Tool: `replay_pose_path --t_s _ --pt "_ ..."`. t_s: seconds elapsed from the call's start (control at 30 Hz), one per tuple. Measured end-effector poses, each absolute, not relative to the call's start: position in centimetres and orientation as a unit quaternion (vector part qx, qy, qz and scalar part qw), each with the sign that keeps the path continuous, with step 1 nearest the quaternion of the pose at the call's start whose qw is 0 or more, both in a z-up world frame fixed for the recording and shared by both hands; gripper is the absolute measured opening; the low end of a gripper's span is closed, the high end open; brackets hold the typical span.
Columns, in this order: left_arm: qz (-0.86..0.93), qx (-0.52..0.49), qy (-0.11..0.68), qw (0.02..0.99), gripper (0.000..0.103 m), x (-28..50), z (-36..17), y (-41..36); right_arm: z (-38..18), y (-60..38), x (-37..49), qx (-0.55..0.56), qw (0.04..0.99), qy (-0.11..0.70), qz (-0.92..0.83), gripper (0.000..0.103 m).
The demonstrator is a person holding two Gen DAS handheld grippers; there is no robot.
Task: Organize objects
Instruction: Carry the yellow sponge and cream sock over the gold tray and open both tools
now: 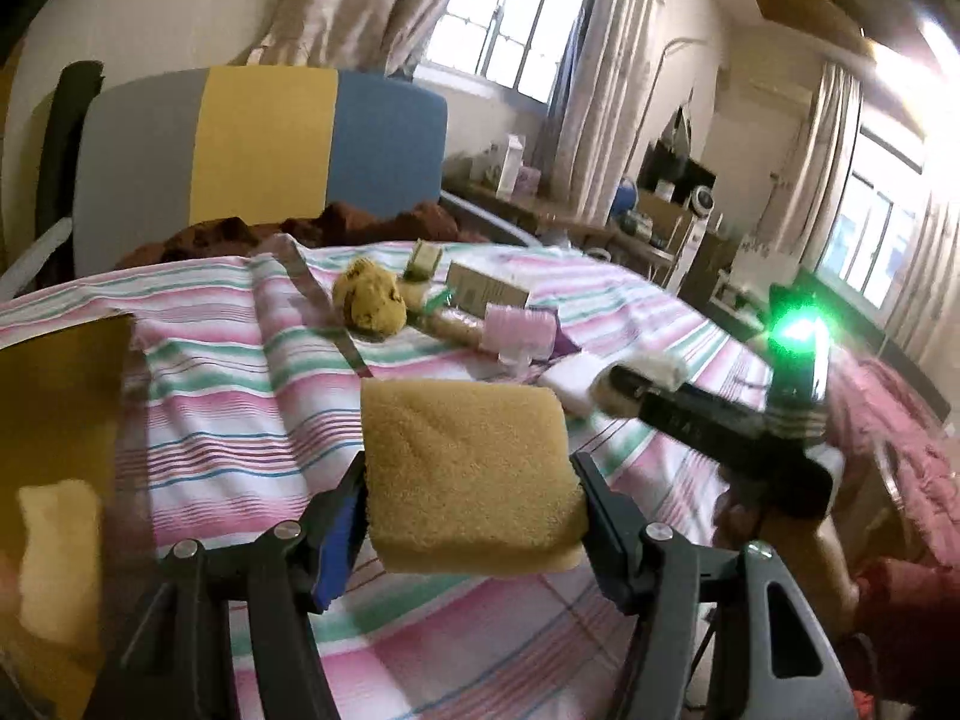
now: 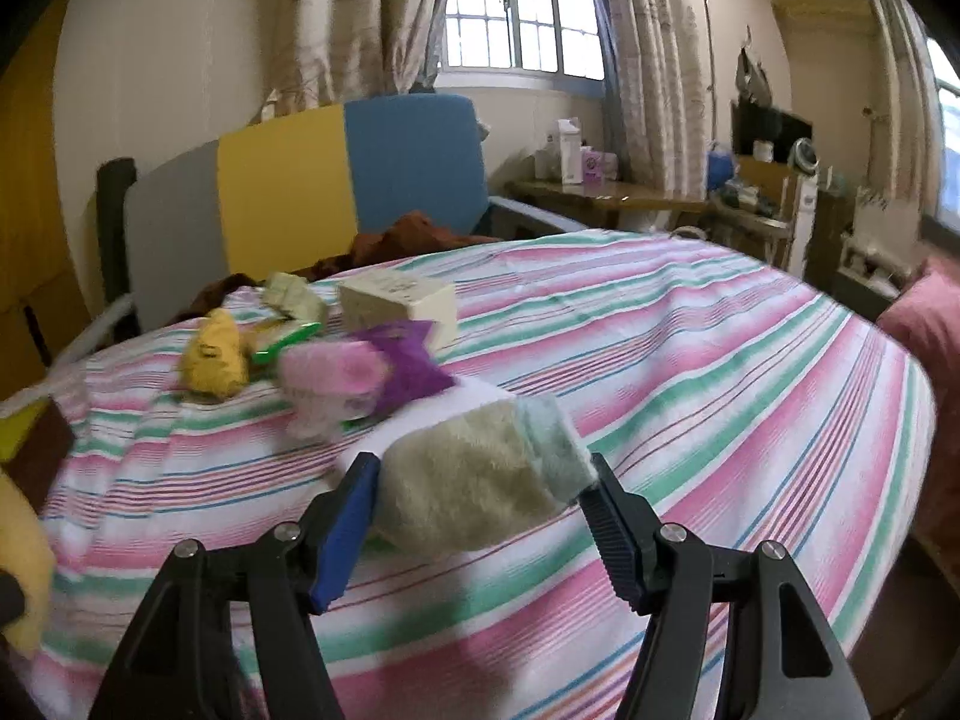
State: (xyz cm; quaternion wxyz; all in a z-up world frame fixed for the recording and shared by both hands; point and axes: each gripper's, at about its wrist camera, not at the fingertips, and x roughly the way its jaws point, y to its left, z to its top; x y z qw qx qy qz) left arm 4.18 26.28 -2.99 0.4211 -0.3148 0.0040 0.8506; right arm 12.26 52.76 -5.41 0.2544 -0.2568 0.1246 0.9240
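Left tool [image 1: 471, 516] squeezing a sponge [image 1: 468, 468], right tool [image 2: 483, 501] clamped on a fuzzy cloth [image 2: 480, 480]. Both soft, so could slip out mid-carry onto the bed [image 2: 660, 360].

Ahead of me the striped sheet [image 2: 690, 360] is lying bare to my right, leaving open passage. To my left, a clutter pile [image 2: 336, 348] is blocking the way, and a cardboard box [image 1: 54, 420], I think, is crowding my left.

one cardboard box [image 2: 399, 303], one purple packet [image 2: 408, 369]
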Motion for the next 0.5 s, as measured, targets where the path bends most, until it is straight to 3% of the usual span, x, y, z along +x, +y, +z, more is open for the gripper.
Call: replay_pose_path --t_s 0.5 --pt "0.887 -0.304 -0.052 0.344 0.064 4.0 -1.3 14.5 -1.8 39.1 10.1 -0.248 0.067 0.121 0.959 0.068"
